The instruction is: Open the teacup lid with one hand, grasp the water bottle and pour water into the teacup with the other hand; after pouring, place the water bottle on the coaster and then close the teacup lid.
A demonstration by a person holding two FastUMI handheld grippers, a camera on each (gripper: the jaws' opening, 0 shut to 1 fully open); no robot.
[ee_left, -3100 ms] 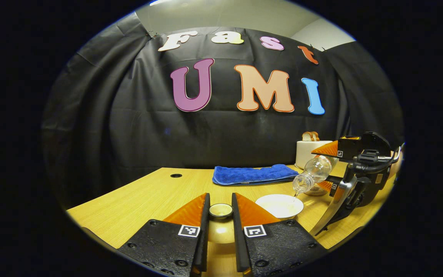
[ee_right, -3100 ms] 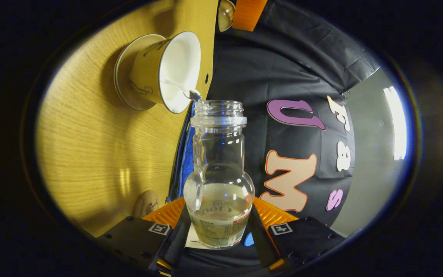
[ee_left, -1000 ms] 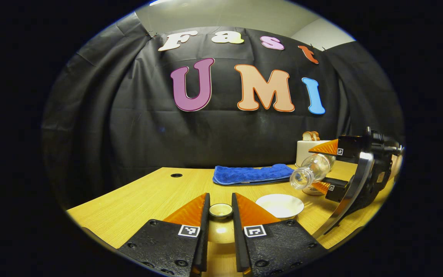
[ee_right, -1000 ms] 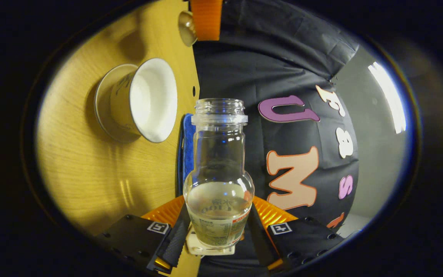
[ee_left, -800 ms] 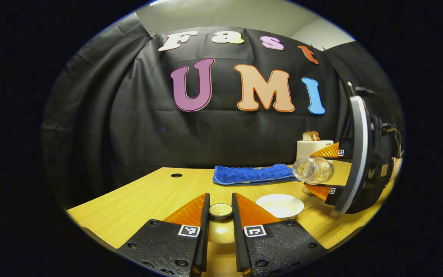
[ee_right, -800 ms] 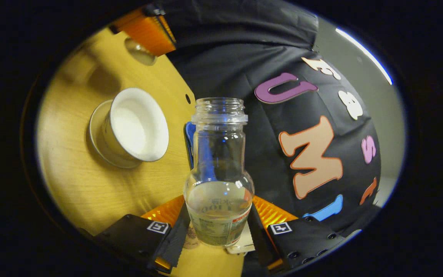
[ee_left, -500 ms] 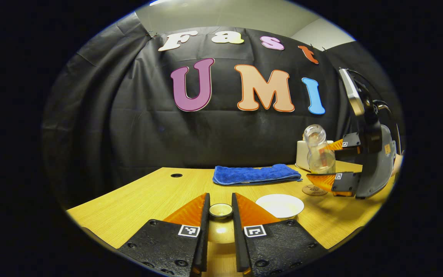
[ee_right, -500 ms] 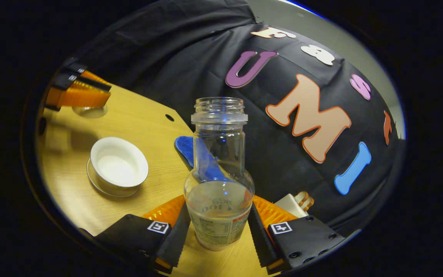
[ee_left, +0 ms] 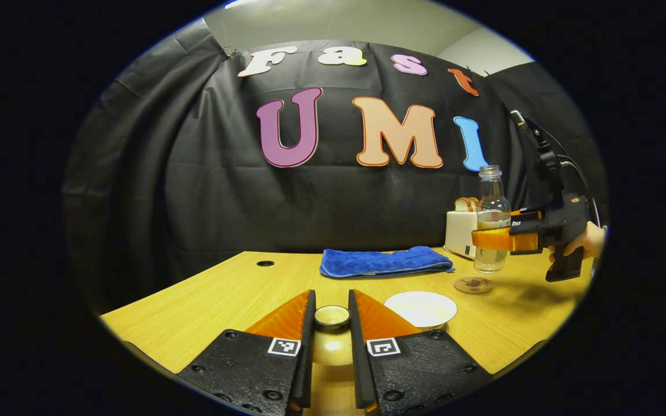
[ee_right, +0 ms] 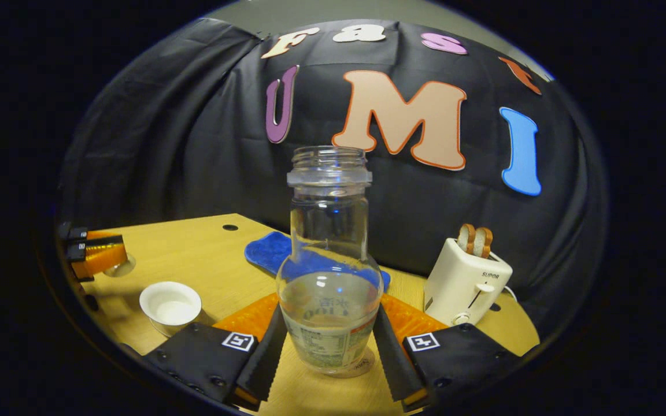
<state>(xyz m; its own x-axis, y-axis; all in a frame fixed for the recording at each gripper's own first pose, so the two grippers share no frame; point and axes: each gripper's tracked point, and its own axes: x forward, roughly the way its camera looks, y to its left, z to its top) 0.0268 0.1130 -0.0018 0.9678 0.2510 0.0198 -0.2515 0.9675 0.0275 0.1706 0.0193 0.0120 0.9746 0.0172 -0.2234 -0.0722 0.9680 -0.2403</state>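
The water bottle (ee_right: 329,289) is pinched upright between the fingers of the right gripper (ee_right: 329,346) and is held just above the coaster (ee_left: 473,285), near the table's (ee_left: 223,294) right edge. The teacup (ee_left: 420,308) stands uncovered at the front edge; pouring is judged complete. The teacup lid (ee_left: 332,316) is clamped by its knob in the left gripper (ee_left: 330,323). Setting down and re-covering remain.
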